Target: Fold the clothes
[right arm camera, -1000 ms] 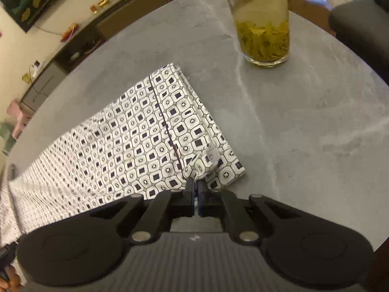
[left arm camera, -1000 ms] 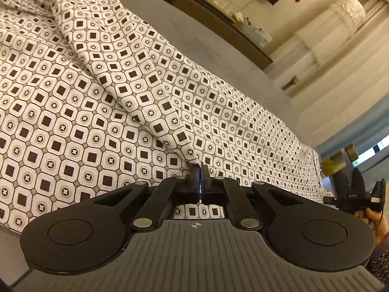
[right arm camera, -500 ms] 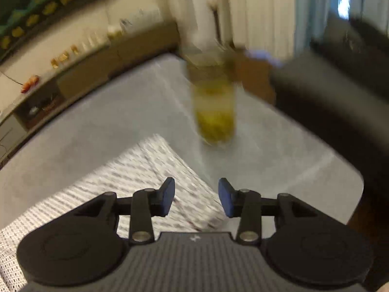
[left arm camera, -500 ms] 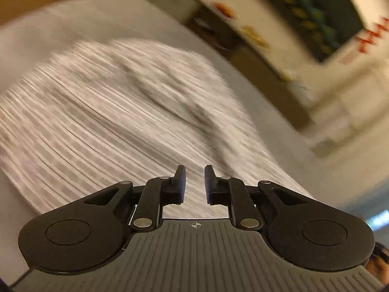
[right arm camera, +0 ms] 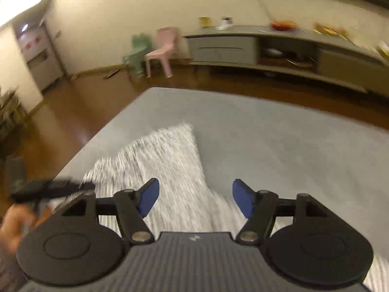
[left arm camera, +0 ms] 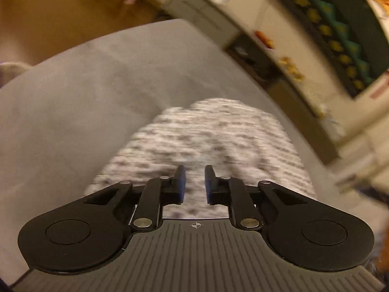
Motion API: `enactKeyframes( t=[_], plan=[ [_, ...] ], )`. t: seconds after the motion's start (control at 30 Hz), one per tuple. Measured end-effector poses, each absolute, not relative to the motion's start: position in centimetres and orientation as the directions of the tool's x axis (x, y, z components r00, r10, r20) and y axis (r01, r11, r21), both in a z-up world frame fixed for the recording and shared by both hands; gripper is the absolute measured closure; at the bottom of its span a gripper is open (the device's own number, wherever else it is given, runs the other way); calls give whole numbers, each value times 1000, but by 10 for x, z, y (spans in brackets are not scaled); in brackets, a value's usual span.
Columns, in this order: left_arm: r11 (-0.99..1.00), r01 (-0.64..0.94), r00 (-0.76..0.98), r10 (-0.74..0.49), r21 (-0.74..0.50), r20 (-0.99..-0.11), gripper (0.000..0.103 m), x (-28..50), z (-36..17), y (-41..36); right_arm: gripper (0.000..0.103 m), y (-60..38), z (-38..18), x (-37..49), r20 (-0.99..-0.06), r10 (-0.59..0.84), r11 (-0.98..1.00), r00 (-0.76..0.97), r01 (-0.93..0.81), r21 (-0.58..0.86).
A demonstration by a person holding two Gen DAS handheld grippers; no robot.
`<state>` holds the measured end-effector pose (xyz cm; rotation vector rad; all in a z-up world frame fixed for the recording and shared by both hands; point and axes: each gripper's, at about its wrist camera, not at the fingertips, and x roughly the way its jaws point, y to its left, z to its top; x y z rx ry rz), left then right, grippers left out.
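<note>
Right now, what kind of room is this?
Most likely a home living room: a long low media cabinet against the wall, small plastic children's chairs on a wooden floor, and a grey table holding patterned clothing.

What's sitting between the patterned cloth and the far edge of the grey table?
Nothing: in the right wrist view, bare grey table runs from the patterned cloth to its far edge.

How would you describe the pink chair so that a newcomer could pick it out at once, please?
Find the long low sideboard against the far wall in the right wrist view. Just off its left end, on the wooden floor, stands the pink chair, beside a green chair. It is the pink one, nearer the sideboard.
</note>
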<state>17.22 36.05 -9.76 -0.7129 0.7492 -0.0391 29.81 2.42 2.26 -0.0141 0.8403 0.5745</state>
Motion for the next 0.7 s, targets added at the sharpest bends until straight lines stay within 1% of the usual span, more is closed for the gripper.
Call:
enactKeyframes(
  t=[0.07,0.13,0.2,0.23,0.27,0.3,0.33,0.4,0.47,0.57,0.63,0.7],
  plan=[
    [784,-182,740,-288,-593,-608,96,179,-94,357,33,62,7,341,-730,475,841,492,-499,211],
    [773,-199,722,-300,-603,-623,96,189,-100,359,33,90,-11,377,-763,456,847,459,-487,213],
    [753,-231,703,-310,-617,-641,96,196,-111,366,35,102,-32,397,-808,442,847,389,-477,234],
    [737,-241,699,-320,-632,-639,96,198,-114,370,43,108,-42,405,-828,433,850,357,-469,242],
    [717,-247,699,-334,-652,-632,96,199,-116,374,60,114,-53,413,-846,423,852,325,-460,249],
    [697,-253,699,-347,-671,-625,96,200,-118,378,90,118,-58,417,-853,426,847,301,-463,260],
    [678,-261,707,-352,-688,-614,96,197,-118,385,102,120,-56,414,-846,429,844,316,-474,250],
    [614,-283,739,-350,-737,-576,96,189,-115,401,102,123,-40,398,-811,455,829,368,-507,235],
    [529,-303,774,-349,-793,-529,89,176,-111,419,102,126,-6,356,-727,548,769,414,-592,242],
    [434,-312,808,-347,-845,-476,87,161,-106,438,102,134,33,261,-606,709,614,362,-739,276],
    [397,-306,822,-349,-865,-451,83,151,-105,447,102,142,35,194,-589,749,523,303,-816,246],
    [390,-309,822,-350,-868,-449,79,144,-107,450,102,153,17,147,-621,735,485,272,-851,201]
  ],
)
